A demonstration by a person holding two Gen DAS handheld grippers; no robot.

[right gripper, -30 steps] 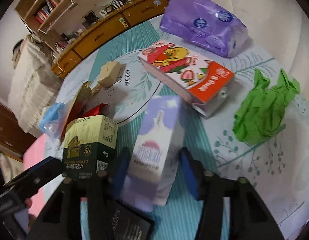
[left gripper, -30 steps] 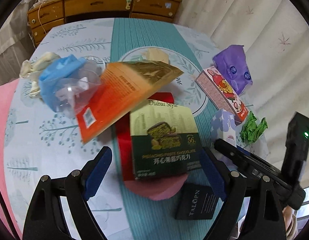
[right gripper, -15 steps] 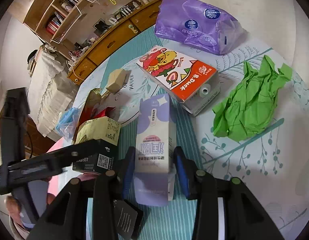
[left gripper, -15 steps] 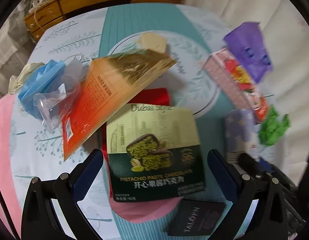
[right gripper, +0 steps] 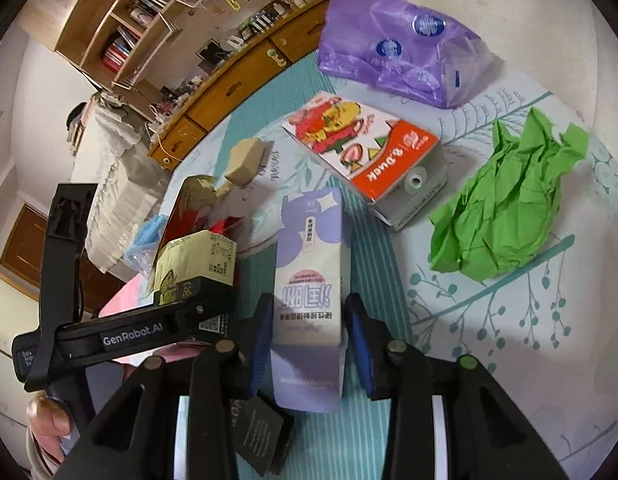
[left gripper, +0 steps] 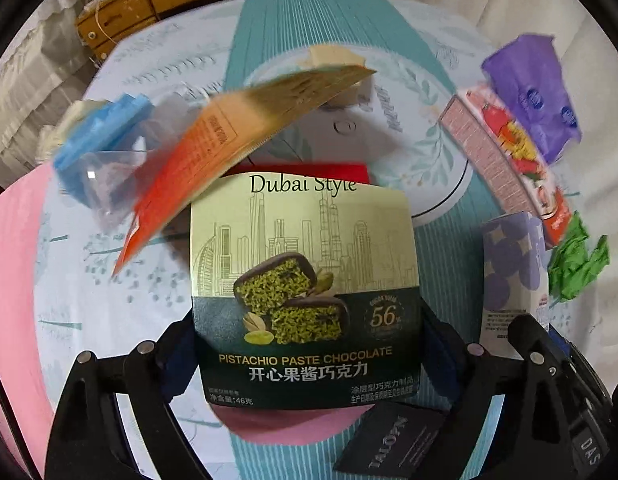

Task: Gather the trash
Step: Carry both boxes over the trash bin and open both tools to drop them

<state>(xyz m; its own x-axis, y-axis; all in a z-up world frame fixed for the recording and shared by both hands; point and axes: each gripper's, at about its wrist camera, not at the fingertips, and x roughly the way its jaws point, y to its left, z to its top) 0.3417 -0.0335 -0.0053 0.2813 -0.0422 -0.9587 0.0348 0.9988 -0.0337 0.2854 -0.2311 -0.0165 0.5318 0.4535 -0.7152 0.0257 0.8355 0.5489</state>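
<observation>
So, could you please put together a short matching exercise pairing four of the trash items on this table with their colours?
Items:
1. crumpled paper
2. plastic bag
3. pistachio chocolate box
4. small card

Colours:
A. black
B. gold and dark green
C. bright green
D. purple

Pairs: 1-C, 2-D, 3-B, 4-A

The right gripper (right gripper: 307, 344) straddled a pale purple carton (right gripper: 309, 280), its jaws having just been closing, blue pads close on either side of the carton, contact not clear. Beyond the claw lay a strawberry-print carton (right gripper: 361, 148) and a purple bag (right gripper: 397, 64); to its right, crumpled green paper (right gripper: 501, 208). To its left the left gripper (right gripper: 121, 336) reached at a chocolate box (right gripper: 193, 268).
</observation>
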